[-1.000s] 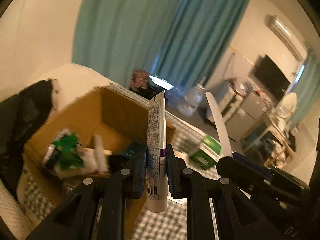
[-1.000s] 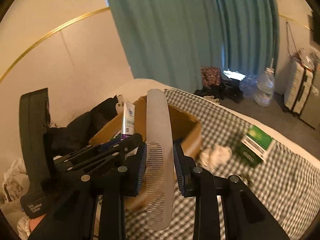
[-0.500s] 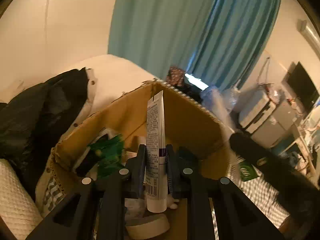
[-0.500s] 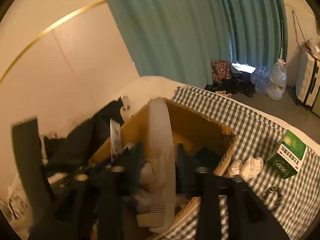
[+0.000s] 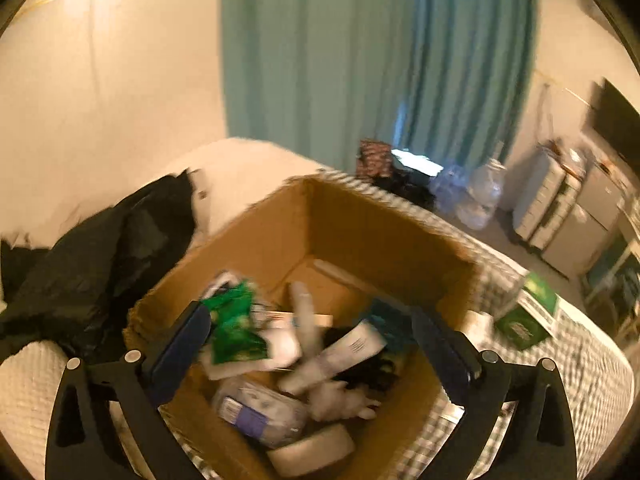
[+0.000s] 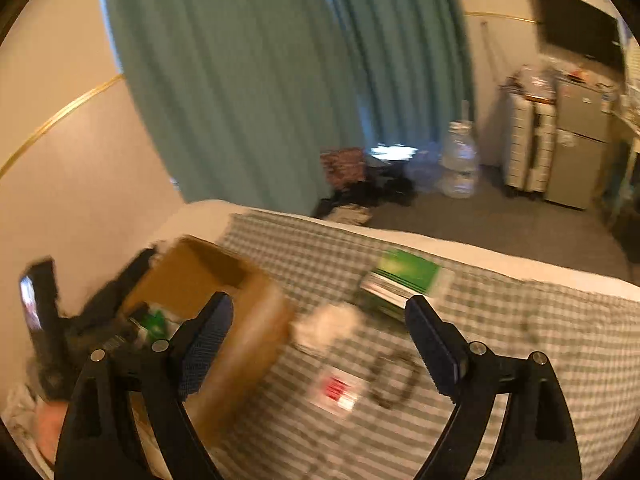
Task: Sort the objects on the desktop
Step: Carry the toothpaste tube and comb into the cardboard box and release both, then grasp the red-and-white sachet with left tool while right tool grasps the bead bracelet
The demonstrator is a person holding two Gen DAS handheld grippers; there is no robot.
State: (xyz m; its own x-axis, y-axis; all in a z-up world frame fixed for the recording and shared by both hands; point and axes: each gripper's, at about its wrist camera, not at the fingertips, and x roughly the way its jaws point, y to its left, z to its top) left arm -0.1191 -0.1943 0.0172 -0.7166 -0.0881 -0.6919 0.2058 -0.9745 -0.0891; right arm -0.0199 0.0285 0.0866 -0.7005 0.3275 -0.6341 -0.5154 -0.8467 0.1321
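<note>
In the left wrist view my left gripper [image 5: 312, 344] is open and empty above a brown cardboard box [image 5: 372, 232]. The white tube [image 5: 336, 354] lies in the box among a green packet [image 5: 234, 332] and several other items. In the right wrist view my right gripper [image 6: 320, 340] is open and empty over the checked cloth [image 6: 520, 328], to the right of the box [image 6: 240, 320]. A green and white carton [image 6: 404, 276], a crumpled white tissue [image 6: 332, 320], a dark ring-shaped item [image 6: 394, 380] and a small white and red packet [image 6: 336, 392] lie on the cloth. The right wrist view is blurred.
Black clothing [image 5: 100, 248] lies left of the box. The green carton [image 5: 528, 316] also shows right of the box in the left wrist view. Teal curtains [image 6: 260, 80], water bottles [image 6: 460, 160] and a small fridge [image 6: 576, 148] stand beyond the cloth-covered surface.
Both grippers opened. The tube left my left gripper and lies in the box; the comb is gone from my right gripper, which swung right, away from the box and over the cloth.
</note>
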